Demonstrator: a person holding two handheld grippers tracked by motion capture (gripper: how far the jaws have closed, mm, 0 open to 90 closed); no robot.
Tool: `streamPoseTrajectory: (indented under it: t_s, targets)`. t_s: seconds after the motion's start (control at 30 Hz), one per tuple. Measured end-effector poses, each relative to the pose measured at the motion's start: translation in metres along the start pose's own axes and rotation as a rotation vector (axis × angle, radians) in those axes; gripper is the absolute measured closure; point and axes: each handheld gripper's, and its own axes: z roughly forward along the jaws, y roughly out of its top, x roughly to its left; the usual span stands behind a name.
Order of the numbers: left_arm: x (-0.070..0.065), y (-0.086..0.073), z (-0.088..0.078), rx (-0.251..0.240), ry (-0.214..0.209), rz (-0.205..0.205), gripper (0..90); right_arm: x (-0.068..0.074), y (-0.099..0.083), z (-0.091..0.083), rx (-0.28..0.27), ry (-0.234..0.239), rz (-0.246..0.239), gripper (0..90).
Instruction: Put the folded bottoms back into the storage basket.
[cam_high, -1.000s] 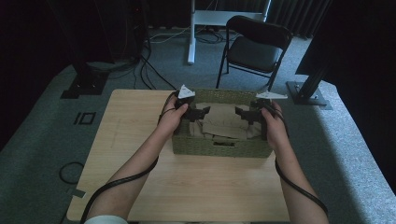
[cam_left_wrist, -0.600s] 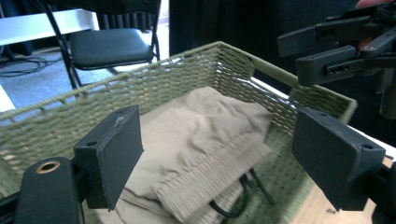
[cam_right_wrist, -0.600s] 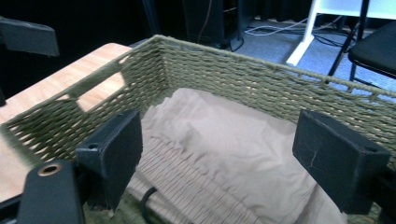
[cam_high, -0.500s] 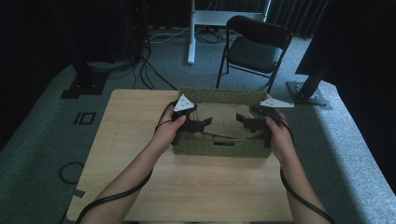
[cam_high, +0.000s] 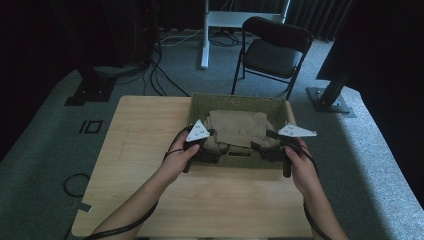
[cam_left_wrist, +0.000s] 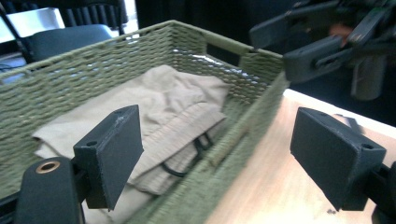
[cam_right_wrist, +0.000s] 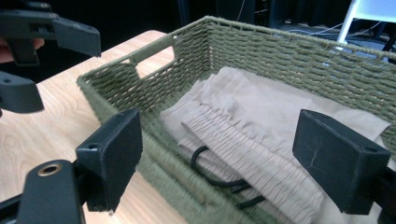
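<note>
High view looking down over table, gripper views close, facing inward, both sharing the basket.

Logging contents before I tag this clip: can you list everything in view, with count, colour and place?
basket: one, green woven, on the far half of the table, near wall between the two grippers
folded garment: one, beige with a gathered waistband and dark cord, inside the basket
table: one, light wood, centre of the high view
folding chair: one, black, on the carpet beyond the table
white stand: one, upright post beside the chair
black stand bases: two, on the carpet left and right of the table
cables: several, black, on the floor behind the table
left gripper: one, black, jaws open astride the basket's near rim
right gripper: one, black, jaws open over the same rim
</note>
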Motion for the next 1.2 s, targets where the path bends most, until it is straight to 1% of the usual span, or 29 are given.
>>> streamPoseTrajectory:
  t_s: [0.07, 0.1, 0.2, 0.3, 0.33, 0.37, 0.4, 0.5, 0.57, 0.67, 0.8, 0.93, 1.03, 1.1, 1.2]
  targets:
    - [-0.006, -0.003, -0.003, 0.006, -0.009, 0.023, 17.8, 0.005, -0.009, -0.002, -0.001, 0.019, 0.006, 15.6]
    - [-0.008, -0.006, -0.004, 0.016, -0.012, 0.045, 17.8, 0.007, -0.012, -0.003, 0.001, 0.023, 0.000, 15.6]
    - [-0.015, -0.015, -0.007, 0.046, -0.041, 0.069, 17.9, 0.014, -0.023, -0.007, 0.009, 0.030, -0.009, 15.6]
    - [-0.021, -0.022, -0.009, 0.053, -0.062, 0.079, 17.8, 0.020, -0.034, -0.010, 0.038, 0.031, -0.040, 15.5]
    - [-0.023, -0.024, -0.009, 0.043, -0.069, 0.068, 17.8, 0.021, -0.038, -0.010, 0.040, 0.038, -0.035, 15.6]
    - [-0.023, -0.024, -0.009, 0.043, -0.069, 0.068, 17.8, 0.022, -0.042, -0.011, 0.037, 0.053, -0.016, 15.5]
    - [-0.027, -0.029, -0.009, 0.050, -0.074, 0.071, 17.9, 0.022, -0.046, -0.011, 0.038, 0.061, -0.005, 15.6]
    - [-0.032, -0.038, -0.009, 0.057, -0.081, 0.079, 17.8, 0.021, -0.056, -0.011, 0.051, 0.061, 0.006, 15.6]
    - [-0.032, -0.045, -0.010, 0.061, -0.085, 0.070, 17.8, 0.020, -0.062, -0.011, 0.053, 0.069, 0.019, 15.6]
    - [-0.030, -0.058, -0.010, 0.073, -0.078, 0.049, 17.9, 0.017, -0.072, -0.010, 0.068, 0.074, 0.025, 15.6]
    - [-0.027, -0.076, -0.011, 0.109, -0.073, 0.034, 17.8, 0.015, -0.085, -0.009, 0.108, 0.071, 0.017, 15.6]
    - [-0.024, -0.092, -0.010, 0.143, -0.061, 0.025, 17.8, 0.014, -0.096, -0.008, 0.129, 0.077, 0.028, 15.6]
    - [-0.022, -0.103, -0.009, 0.160, -0.057, 0.000, 17.9, 0.013, -0.105, -0.006, 0.152, 0.062, 0.040, 15.6]
    - [-0.020, -0.109, -0.010, 0.172, -0.050, -0.005, 17.8, 0.011, -0.110, -0.005, 0.151, 0.035, 0.063, 18.2]
    - [-0.017, -0.116, -0.011, 0.181, -0.041, -0.024, 17.8, 0.009, -0.119, -0.004, 0.164, 0.013, 0.074, 19.1]
